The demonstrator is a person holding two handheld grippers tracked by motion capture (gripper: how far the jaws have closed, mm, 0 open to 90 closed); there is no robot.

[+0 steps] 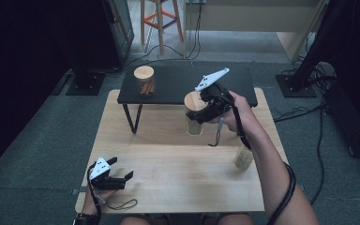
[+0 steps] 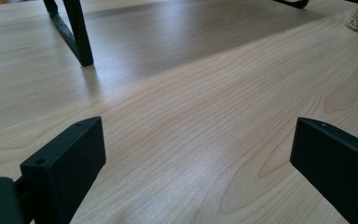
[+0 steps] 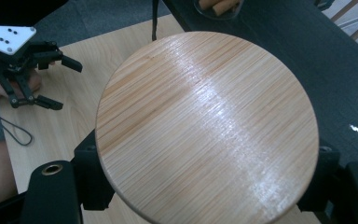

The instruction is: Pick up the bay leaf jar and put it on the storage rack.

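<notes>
Bamboo-lidded jar [image 1: 194, 115] is recorded in the high view near the middle of the bench [image 1: 168, 154], just in front of the low black shelf [image 1: 178, 86], upright, long axis vertical. It is clasped near the lid by the right gripper [image 1: 198, 114], brought in from the jar's right. A second lidded jar [image 1: 144, 80] is noted on the shelf's left end, and a grain-filled jar [image 1: 243, 157] by the right forearm. The left gripper [image 1: 119, 174] is held low at the bench's near left corner, well apart from the jar, so the right hand is judged nearer.

Left gripper view: fingers [image 2: 67, 163] are set wide apart over bare wood, with nothing between them; a shelf leg [image 2: 77, 32] is seen ahead.

Right gripper view: the round lid [image 3: 207, 128] is seen from above, with one finger [image 3: 91, 177] pressed to each side below its rim; the jar is therefore taken as clamped. The shelf lies beyond it, which the coming move is judged to depend on.
</notes>
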